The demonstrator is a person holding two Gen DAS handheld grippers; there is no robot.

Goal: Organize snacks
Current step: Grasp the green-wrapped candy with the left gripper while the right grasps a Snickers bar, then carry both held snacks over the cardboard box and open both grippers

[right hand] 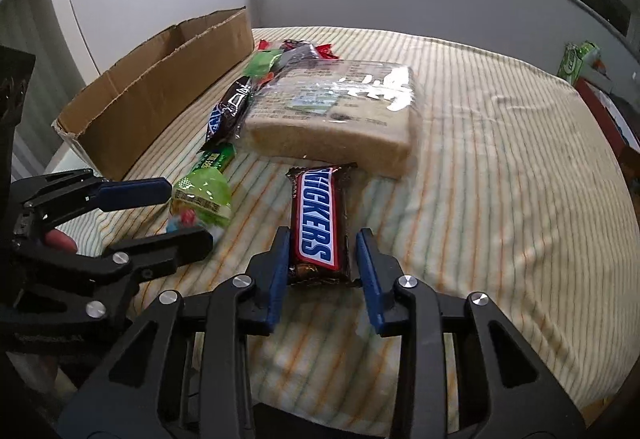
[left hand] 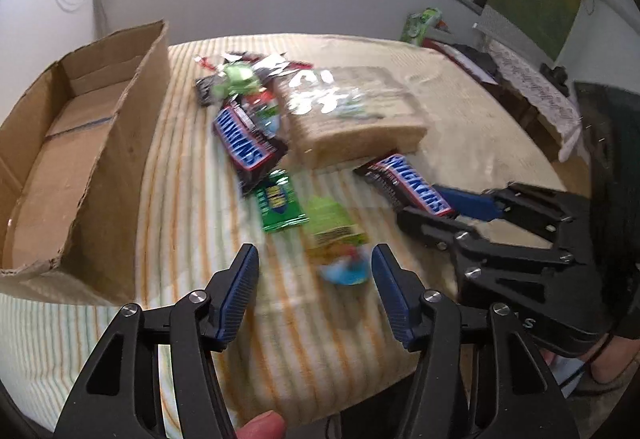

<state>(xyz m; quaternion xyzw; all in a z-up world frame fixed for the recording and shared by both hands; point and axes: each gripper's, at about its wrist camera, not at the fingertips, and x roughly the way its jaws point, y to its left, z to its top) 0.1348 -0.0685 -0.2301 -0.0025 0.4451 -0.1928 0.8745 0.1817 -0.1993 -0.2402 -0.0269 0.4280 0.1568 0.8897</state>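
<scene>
Currently the right claw (right hand: 322,259) is closed around the near end of a Snickers bar (right hand: 316,217), its blue pads pressing the wrapper's long edges; the bar lies flat on the striped cloth (right hand: 480,199) covering the bench, its far end just short of the wrapped cake block (right hand: 332,119). In the left wrist view the same claw (left hand: 430,209) enters from the right and grips that bar (left hand: 404,183).

The left claw (left hand: 316,267) stands spread. A green snack packet (left hand: 336,235) with a blue and red lower end lies between its fingertips, and the pads do not press on it. From the right wrist view this claw (right hand: 188,211) straddles the same packet (right hand: 202,199), one finger beyond it and one nearer.

A second Snickers bar (left hand: 248,143) lies beside the cake block, with a small dark green packet (left hand: 280,203) just below it. More wrapped snacks (left hand: 240,79) are piled behind it. An open cardboard box (left hand: 80,143) sits at the left edge of the bench, beside the pile. A person's fingertip (left hand: 260,425) shows at the lower edge, under the left claw.
</scene>
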